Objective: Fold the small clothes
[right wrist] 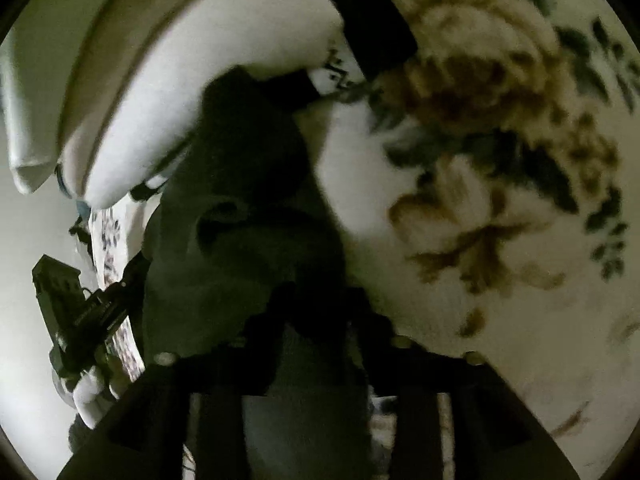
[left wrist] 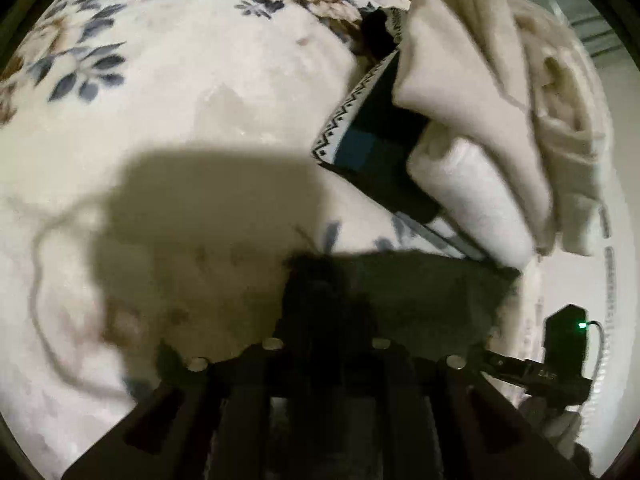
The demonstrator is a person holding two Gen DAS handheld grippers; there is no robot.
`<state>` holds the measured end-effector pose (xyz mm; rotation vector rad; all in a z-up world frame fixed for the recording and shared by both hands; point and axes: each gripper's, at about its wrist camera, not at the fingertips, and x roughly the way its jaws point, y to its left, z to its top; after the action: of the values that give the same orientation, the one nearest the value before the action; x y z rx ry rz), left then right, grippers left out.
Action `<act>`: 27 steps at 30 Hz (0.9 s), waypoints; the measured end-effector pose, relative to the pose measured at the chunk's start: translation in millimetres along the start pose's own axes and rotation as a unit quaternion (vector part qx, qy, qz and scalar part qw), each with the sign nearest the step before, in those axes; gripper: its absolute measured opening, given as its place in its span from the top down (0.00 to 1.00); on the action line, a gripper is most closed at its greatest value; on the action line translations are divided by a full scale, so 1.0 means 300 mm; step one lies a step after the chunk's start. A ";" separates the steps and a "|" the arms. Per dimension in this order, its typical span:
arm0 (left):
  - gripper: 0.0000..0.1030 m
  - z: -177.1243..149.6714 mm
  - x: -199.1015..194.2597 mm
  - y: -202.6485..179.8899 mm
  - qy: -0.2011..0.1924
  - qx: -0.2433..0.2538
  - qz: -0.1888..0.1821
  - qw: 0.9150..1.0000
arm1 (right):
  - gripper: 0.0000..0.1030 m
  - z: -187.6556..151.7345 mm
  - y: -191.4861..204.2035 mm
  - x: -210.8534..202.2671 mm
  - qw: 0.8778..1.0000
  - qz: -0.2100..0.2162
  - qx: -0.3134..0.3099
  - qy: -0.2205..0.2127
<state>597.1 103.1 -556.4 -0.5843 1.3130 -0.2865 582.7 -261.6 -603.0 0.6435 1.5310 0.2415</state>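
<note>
A dark grey garment lies on a cream floral blanket. In the left wrist view my left gripper has its fingers close together, shut on the garment's left edge. My right gripper reaches the garment's right side, a green light on its body. In the right wrist view the same garment runs up between the fingers of my right gripper, which stand apart around the cloth; no pinch shows. My left gripper meets the garment from the left.
A stack of folded clothes sits just beyond: cream and white pieces on a black one with a patterned border, also the white fold. A thin cord snakes over the blanket. A gloved hand holds the left gripper.
</note>
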 end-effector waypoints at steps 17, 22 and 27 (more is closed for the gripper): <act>0.43 -0.851 -0.393 0.122 0.086 -0.041 -0.016 0.995 | 0.32 -0.868 -0.184 -0.183 0.993 0.016 0.051 0.107; 0.43 -1.139 -0.380 0.150 0.155 -0.002 0.041 0.987 | 0.32 -1.231 -0.215 -0.144 0.988 -0.020 0.094 0.125; 0.43 -1.364 -0.382 0.142 0.196 0.053 0.094 0.975 | 0.32 -1.473 -0.215 -0.023 0.984 -0.054 0.097 0.140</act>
<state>170.2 99.1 -543.0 -0.3176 1.7110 -0.3233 138.7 -213.4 -593.9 0.6993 1.8702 0.1035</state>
